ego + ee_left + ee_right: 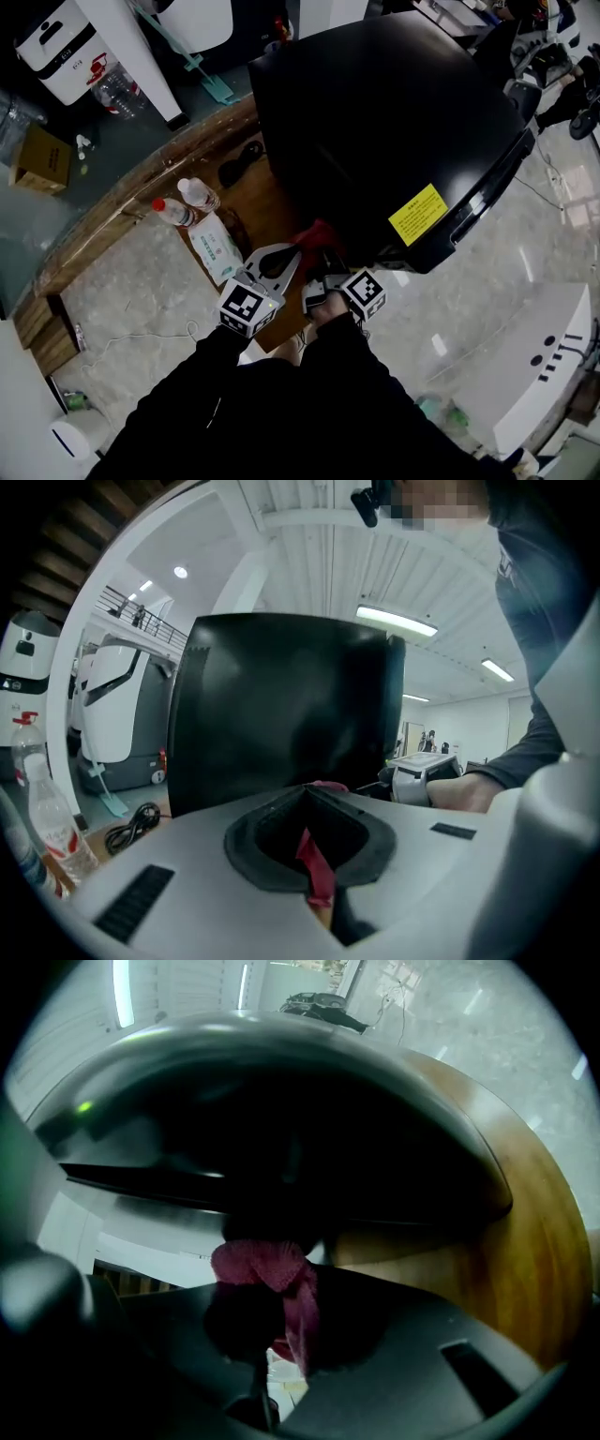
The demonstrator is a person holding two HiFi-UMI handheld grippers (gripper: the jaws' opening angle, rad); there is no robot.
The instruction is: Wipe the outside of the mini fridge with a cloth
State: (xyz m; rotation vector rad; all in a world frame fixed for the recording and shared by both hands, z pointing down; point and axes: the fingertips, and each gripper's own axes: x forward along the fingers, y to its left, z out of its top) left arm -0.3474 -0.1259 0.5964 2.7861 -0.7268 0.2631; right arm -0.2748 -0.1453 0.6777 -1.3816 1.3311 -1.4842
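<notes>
The black mini fridge (375,122) stands on a wooden table (141,187), with a yellow label (418,214) on its near side. A red cloth (314,236) is bunched against the fridge's near lower corner. My left gripper (281,262) and right gripper (323,267) meet at the cloth. In the left gripper view the jaws (309,794) are shut on a red strip of cloth (314,860), with the fridge (281,705) just ahead. The right gripper (272,1283) is shut on a bunch of the cloth (262,1262), pressed under the fridge's dark edge (281,1129).
Two plastic bottles (197,194) (173,213) and a pack of wipes (217,247) lie on the table left of the grippers. A coiled black cable (239,161) rests beside the fridge. A cardboard box (42,159) sits on the floor far left, a white machine (534,375) lower right.
</notes>
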